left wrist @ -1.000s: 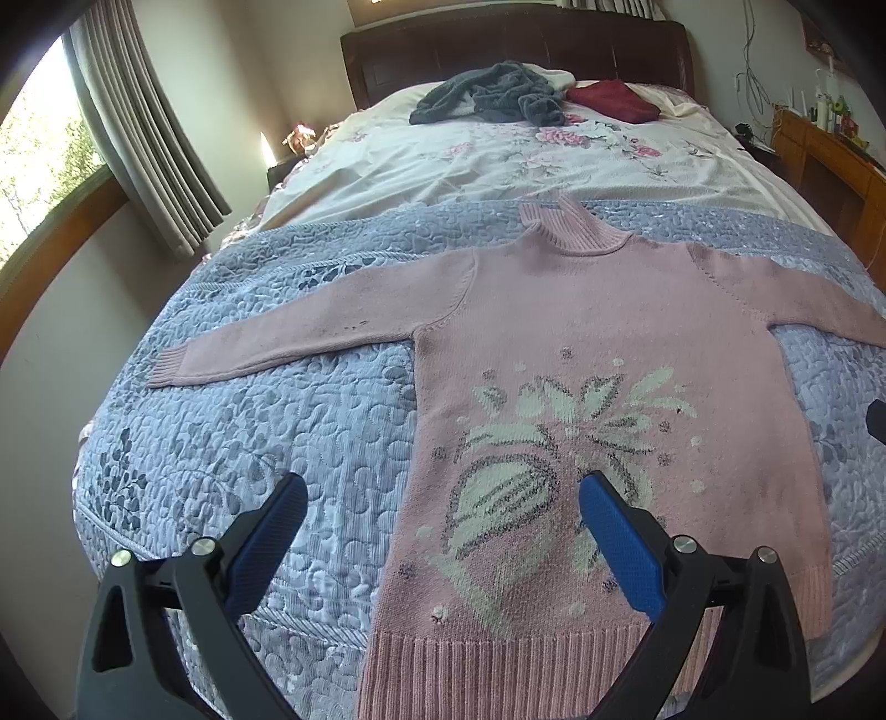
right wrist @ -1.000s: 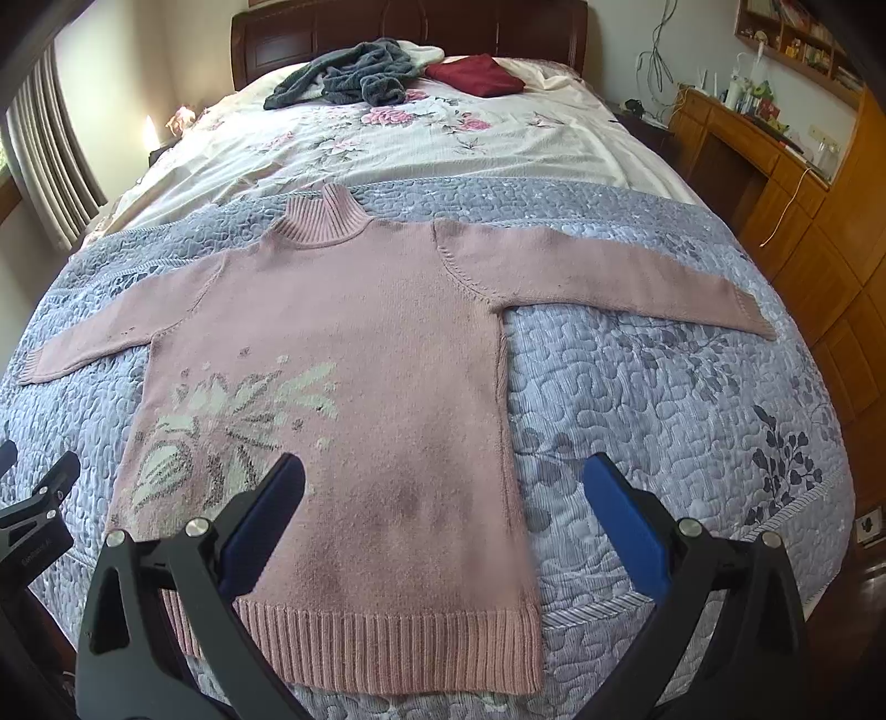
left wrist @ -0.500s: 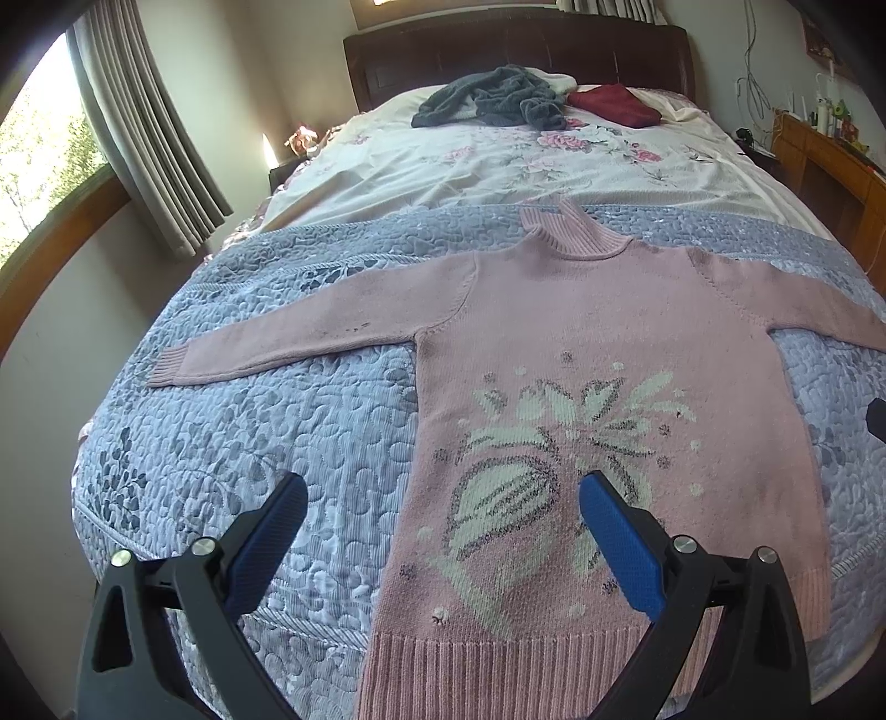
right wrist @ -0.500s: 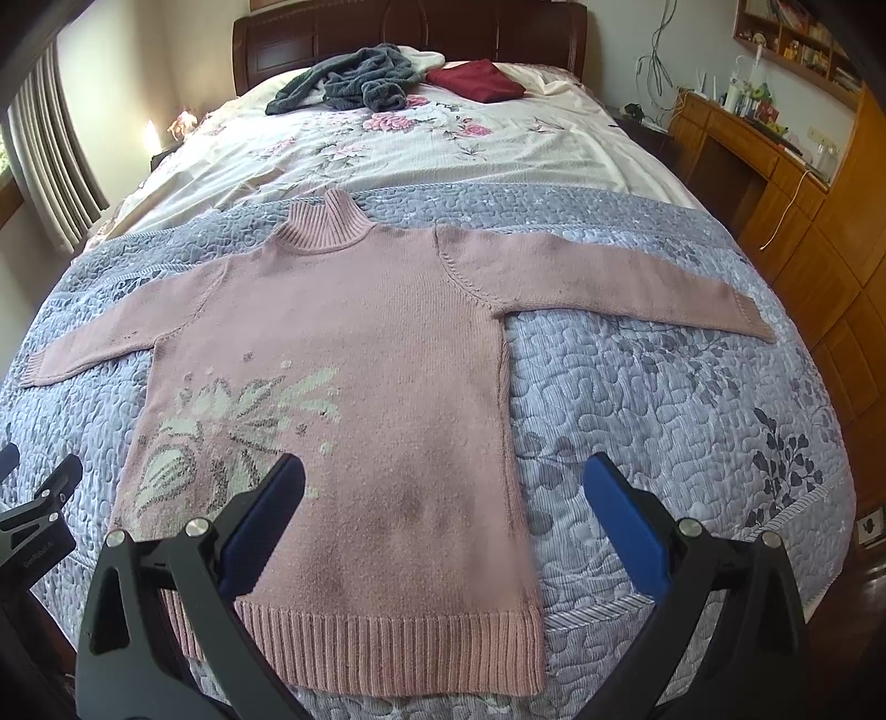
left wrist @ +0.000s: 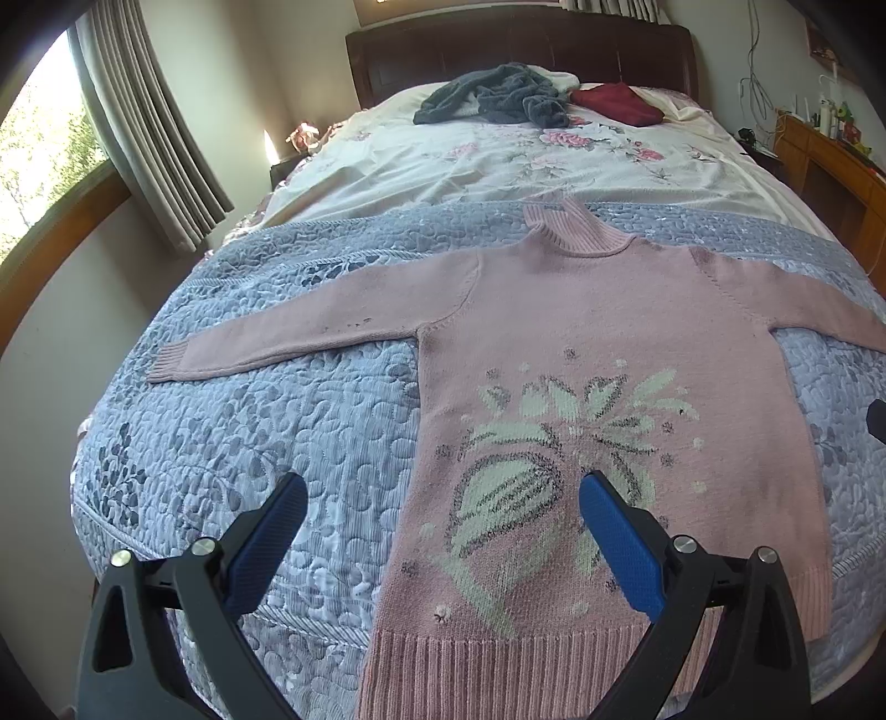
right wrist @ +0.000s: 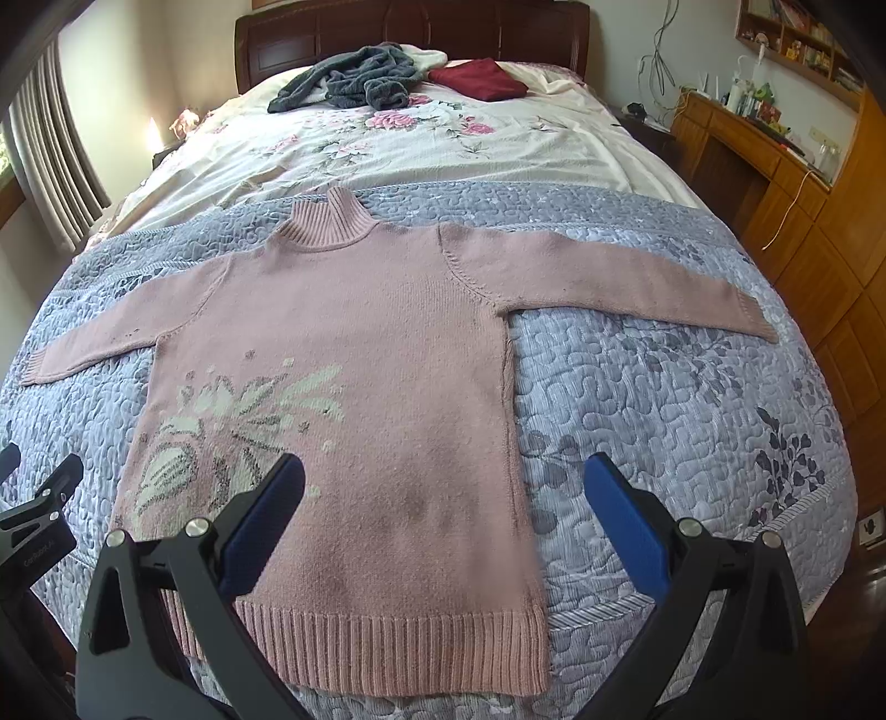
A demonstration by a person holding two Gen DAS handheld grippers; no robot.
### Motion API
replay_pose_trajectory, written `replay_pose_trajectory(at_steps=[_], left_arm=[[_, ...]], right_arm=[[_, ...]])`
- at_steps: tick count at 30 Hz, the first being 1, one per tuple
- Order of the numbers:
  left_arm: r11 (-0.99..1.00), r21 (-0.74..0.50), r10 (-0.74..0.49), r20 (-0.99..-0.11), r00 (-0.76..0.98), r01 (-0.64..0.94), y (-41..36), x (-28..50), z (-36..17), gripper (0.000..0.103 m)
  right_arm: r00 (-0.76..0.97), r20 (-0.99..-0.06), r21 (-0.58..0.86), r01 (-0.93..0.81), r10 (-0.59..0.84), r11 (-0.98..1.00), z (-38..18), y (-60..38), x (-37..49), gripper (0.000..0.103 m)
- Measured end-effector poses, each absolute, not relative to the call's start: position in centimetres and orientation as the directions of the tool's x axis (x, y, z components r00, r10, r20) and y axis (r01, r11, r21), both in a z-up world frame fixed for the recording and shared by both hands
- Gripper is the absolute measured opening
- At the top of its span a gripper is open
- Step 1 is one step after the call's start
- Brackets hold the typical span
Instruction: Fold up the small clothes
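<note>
A pink sweater point(right wrist: 354, 354) is laid flat, front up, on the grey-blue quilt point(right wrist: 664, 415) at the foot of a bed, both sleeves spread out to the sides and the ribbed collar turned toward the headboard point(right wrist: 410, 27). A pale leaf-and-flower pattern point(left wrist: 554, 459) is knitted into the lower front. The left claw point(left wrist: 443, 531) is held wide above the hem, nothing gripped, one blue pad over the quilt and the other over the pattern. The right claw point(right wrist: 443, 509) is likewise spread wide and empty, with the sweater's right side edge seen between its pads. Farther up, on the floral sheet point(right wrist: 421, 149), a grey garment point(right wrist: 354, 77) and a dark red one point(right wrist: 476, 77) are lying side by side.
</note>
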State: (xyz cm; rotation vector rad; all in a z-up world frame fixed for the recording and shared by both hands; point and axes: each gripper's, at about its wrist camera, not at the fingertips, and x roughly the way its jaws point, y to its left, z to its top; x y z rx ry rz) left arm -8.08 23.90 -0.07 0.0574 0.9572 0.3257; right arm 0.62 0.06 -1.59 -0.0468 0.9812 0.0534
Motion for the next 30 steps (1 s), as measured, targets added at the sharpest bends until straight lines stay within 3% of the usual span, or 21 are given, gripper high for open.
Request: replay_pose_trajectory(at_steps=[30], left_arm=[[0.952,0.19,0.294,-0.792,0.536,-0.242,23.95,-7.89,-0.25,0.099]], right_arm=[[0.565,-0.825,-0.02,-0.07,0.024,0.997,-1.7,0.24,0.73,0.1]])
